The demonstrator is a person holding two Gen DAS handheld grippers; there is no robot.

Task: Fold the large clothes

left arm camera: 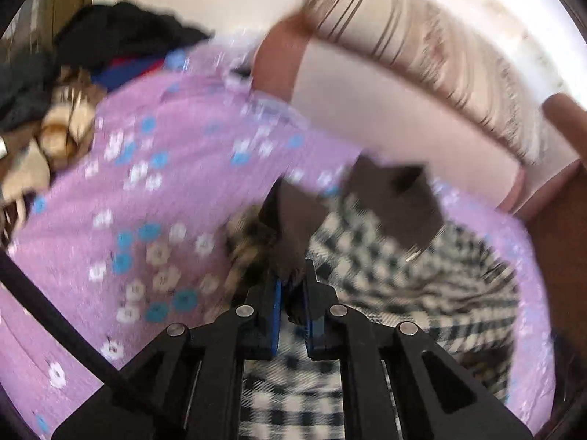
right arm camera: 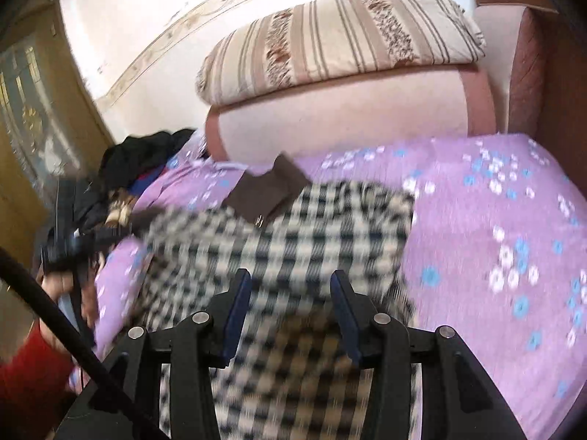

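Observation:
A black-and-white checked garment [right arm camera: 279, 242] with a brown collar or lining [right arm camera: 268, 192] lies spread on a purple flowered sheet [right arm camera: 495, 227]. In the left wrist view my left gripper [left arm camera: 293, 286] is shut on a brown and checked fold of the checked garment [left arm camera: 422, 286] and holds it up off the sheet [left arm camera: 146, 190]. In the right wrist view my right gripper [right arm camera: 290, 286] is open and empty, just above the near part of the garment. The left gripper [right arm camera: 66, 249] shows blurred at the left edge of that view.
A heap of dark, blue and tan clothes [right arm camera: 139, 161] lies at the far left of the bed, also in the left wrist view [left arm camera: 91, 55]. A pink sofa back [right arm camera: 348, 117] with a striped cushion [right arm camera: 330, 36] stands behind. A wooden door [right arm camera: 33, 110] is at left.

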